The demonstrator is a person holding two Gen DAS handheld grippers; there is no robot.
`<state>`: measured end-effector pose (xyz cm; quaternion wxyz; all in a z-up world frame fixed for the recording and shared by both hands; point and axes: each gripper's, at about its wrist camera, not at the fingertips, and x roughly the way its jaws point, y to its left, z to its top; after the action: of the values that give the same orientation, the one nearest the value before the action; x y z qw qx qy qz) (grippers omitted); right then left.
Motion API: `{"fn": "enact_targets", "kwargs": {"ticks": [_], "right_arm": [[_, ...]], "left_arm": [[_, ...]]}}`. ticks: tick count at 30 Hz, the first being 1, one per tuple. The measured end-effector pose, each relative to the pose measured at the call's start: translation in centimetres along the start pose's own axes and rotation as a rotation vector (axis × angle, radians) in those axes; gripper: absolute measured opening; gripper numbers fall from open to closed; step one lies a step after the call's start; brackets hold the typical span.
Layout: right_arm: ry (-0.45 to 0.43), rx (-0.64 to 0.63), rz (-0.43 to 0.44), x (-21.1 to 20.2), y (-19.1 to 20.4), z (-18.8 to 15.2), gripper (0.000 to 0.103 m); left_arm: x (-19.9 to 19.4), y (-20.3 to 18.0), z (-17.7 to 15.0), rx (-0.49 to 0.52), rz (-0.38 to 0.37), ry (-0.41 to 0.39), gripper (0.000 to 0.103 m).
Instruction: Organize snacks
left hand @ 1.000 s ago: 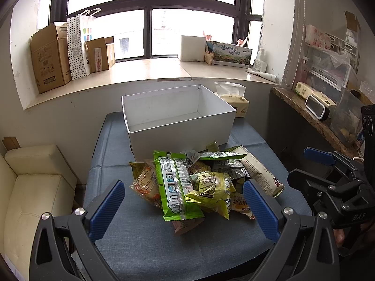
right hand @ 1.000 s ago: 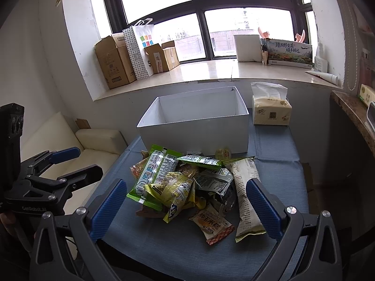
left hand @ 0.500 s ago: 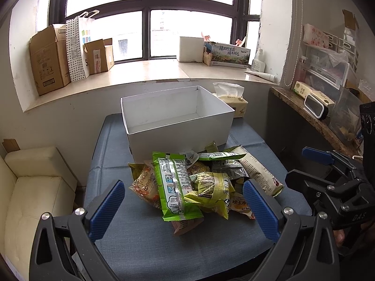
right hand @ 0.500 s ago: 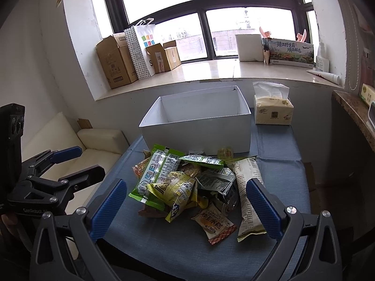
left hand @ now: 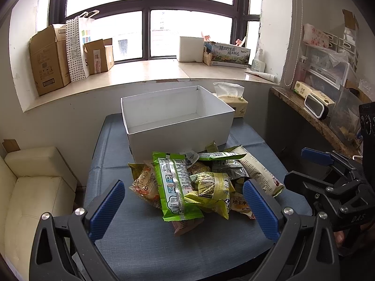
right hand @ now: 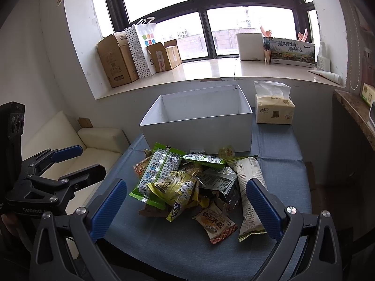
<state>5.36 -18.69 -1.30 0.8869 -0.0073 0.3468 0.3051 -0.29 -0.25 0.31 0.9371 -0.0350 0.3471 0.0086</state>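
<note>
1. Ahead of both hand-held grippers, a snack pile (left hand: 199, 182) lies heaped on the blue bench (left hand: 145, 241); nothing gripped.
2. Topmost in the pile: green packet (left hand: 174, 185), yellow-green packet (left hand: 211, 190); long cream packet (right hand: 249, 192) on the side toward the right hand-held gripper.
3. Beyond the pile, white box (left hand: 178, 121), open-topped, interior bare, its front wall just behind the snacks.
4. Left hand-held gripper (left hand: 184, 207): jaws spread wide, short of the pile.
5. Right hand-held gripper (right hand: 185, 207): jaws spread wide, likewise holding nothing.
6. Tissue pack (right hand: 274, 111) stands beside the box's far corner.
</note>
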Motion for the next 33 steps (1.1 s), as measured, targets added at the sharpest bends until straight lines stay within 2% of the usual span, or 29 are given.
{"fn": "enact_targets", "kwargs": {"ticks": [27,33], "right_arm": [[0.033,0.032,0.003,1.5,-0.5,-0.5,0.103],[0.059,0.042,-0.025,3.0,-0.7,-0.3,0.103]], "left_arm": [[0.4,0.4,-0.2,-0.016,0.002,0.009,0.103],[0.7,0.6,-0.4,-0.017,0.005,0.016,0.103]]}}
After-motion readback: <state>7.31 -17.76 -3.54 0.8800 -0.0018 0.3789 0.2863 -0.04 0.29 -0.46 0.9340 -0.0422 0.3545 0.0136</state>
